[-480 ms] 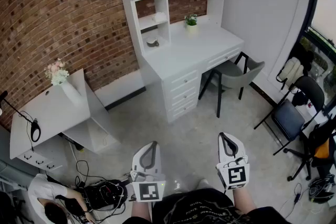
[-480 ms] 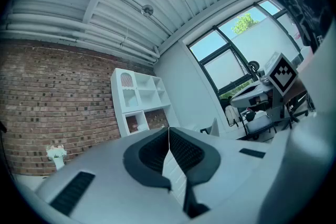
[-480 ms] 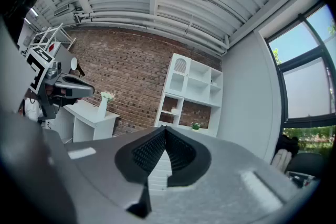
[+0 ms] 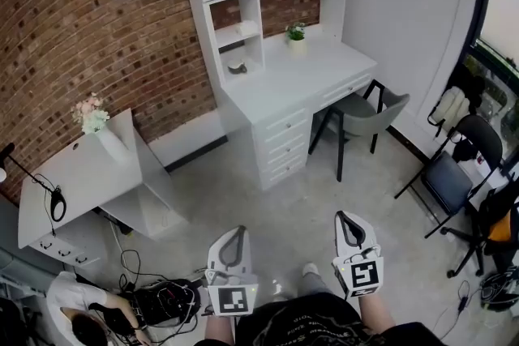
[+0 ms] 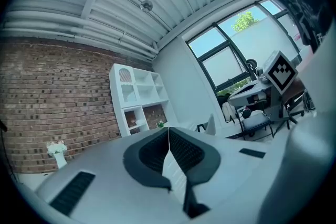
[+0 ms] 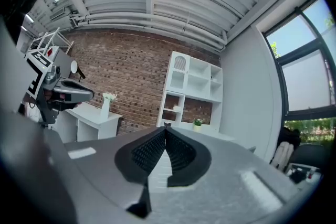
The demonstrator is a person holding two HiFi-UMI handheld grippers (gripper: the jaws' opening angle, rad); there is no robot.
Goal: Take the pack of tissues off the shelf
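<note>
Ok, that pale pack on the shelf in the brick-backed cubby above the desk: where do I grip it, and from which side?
Come from the open front: side panels and brick wall close off the rest. The pale pack seems to lie flat on the shelf board, so pinch its front edge; its shape is too small to confirm.

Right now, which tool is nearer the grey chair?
Right. The right tool is directly below the grey chair in the head view; the left tool sits farther left.
</note>
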